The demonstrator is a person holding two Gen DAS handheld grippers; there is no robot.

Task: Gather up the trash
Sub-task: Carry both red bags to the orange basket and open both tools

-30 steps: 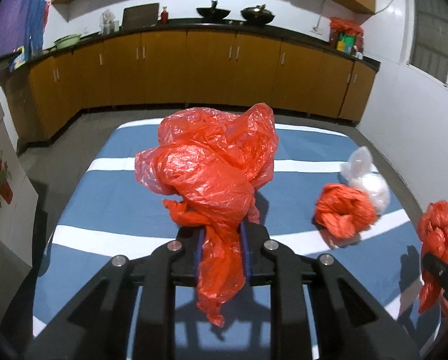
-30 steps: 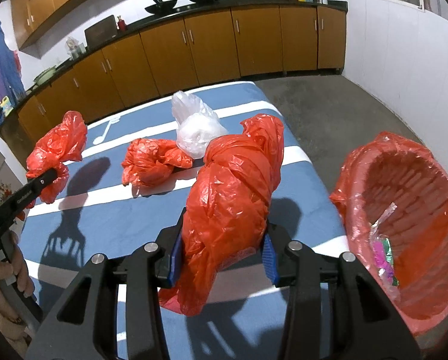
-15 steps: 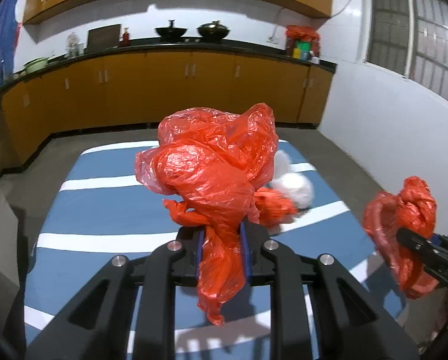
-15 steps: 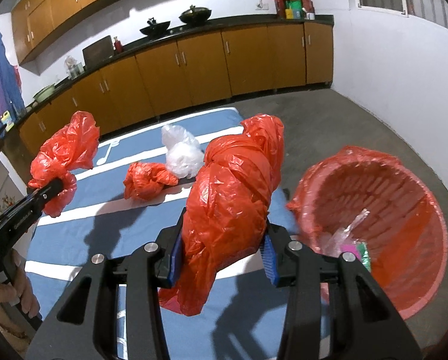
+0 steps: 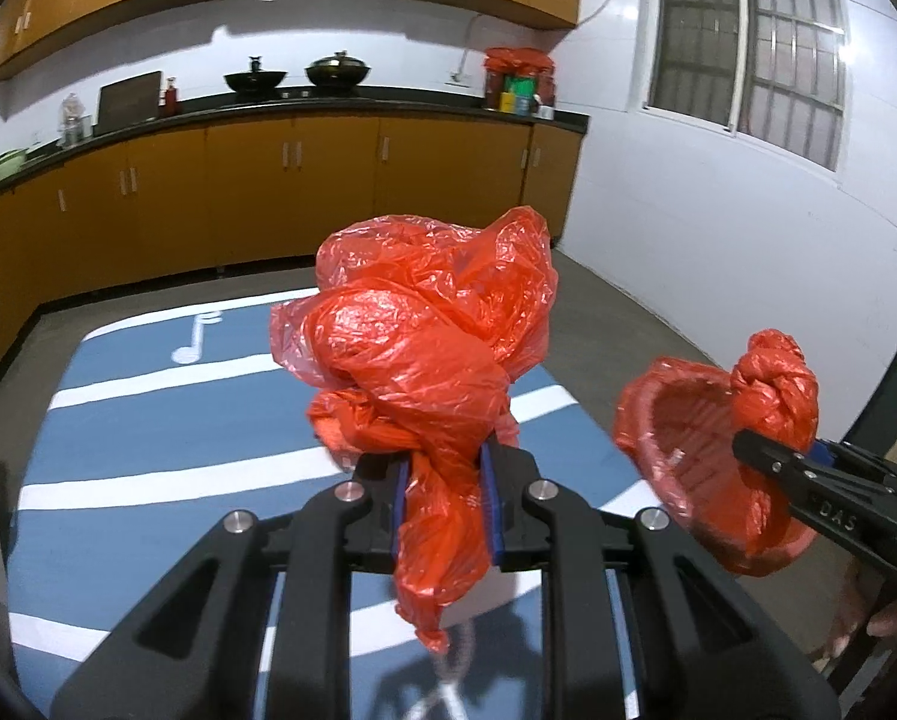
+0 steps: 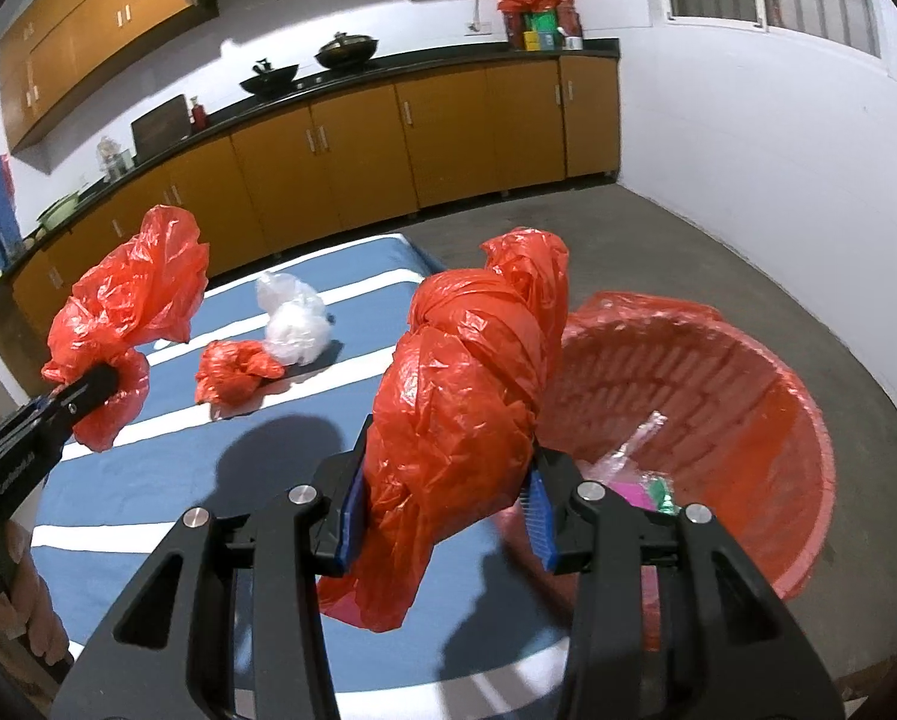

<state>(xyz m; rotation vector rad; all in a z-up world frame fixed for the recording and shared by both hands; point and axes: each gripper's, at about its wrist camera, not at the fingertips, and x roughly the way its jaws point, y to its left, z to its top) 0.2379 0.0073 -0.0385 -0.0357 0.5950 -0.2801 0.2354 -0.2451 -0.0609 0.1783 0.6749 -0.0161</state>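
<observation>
Clamping red bags, left tool (image 5: 445,501) and right tool (image 6: 445,519), bin (image 6: 748,396) contents partly hidden

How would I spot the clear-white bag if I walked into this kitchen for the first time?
Find the blue table with white stripes in front of the orange cabinets. Toward its far end lie two crumpled bags touching each other; the white bag is the farther one, beside a small red bag. It is the only pale, see-through bag on the table; every other bag in view is red.
</observation>
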